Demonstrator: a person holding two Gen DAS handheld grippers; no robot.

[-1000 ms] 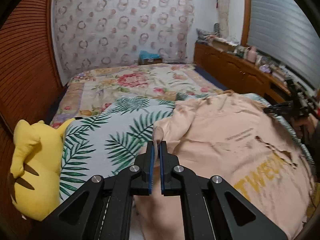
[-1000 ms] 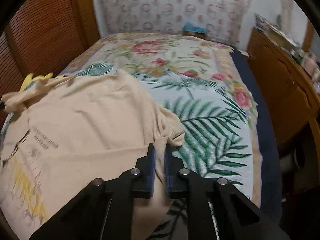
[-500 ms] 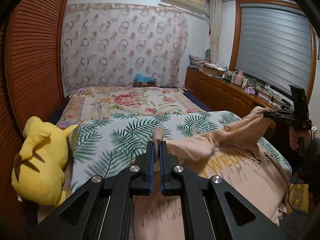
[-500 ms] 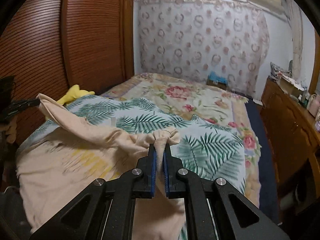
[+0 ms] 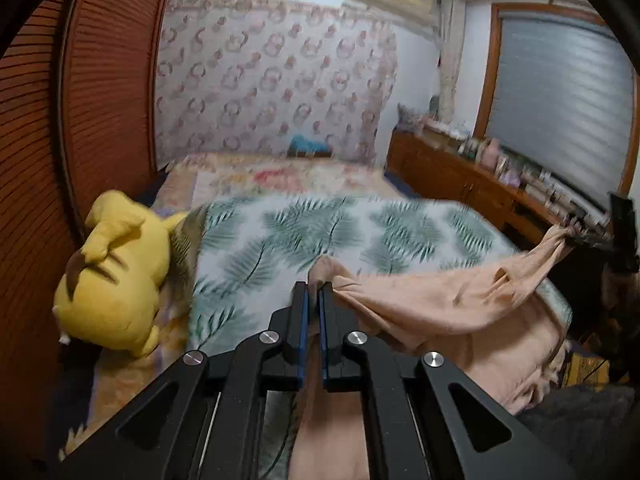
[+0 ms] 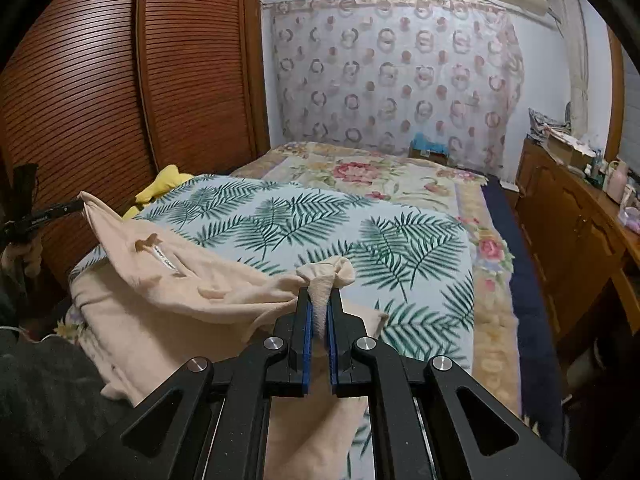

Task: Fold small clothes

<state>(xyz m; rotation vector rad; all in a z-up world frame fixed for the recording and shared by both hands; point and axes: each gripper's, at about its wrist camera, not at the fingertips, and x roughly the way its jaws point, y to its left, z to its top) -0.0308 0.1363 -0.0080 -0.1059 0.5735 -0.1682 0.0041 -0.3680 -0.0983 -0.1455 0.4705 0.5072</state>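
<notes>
A peach T-shirt [image 5: 432, 300] hangs stretched between my two grippers above the near edge of the bed. My left gripper [image 5: 312, 292] is shut on one shoulder of it; a tuft of cloth sticks out past the fingertips. My right gripper [image 6: 319, 296] is shut on the other shoulder. The shirt [image 6: 168, 280] sags between them, neck label showing, and its lower part drapes over the bed's near edge. Each gripper shows small in the other's view: the right one [image 5: 576, 232] at far right, the left one [image 6: 60, 210] at far left.
The bed carries a palm-leaf blanket [image 6: 320, 220] over a floral cover [image 6: 380, 172]. A yellow plush toy [image 5: 116, 276] lies at the bed's left edge beside a slatted wooden wardrobe [image 6: 120, 100]. A wooden sideboard [image 6: 580, 220] with clutter stands on the right.
Both grippers have lifted and pulled back toward the near edge with the shirt. It lay spread flat on the bed a second ago; now it hangs raised between them.
</notes>
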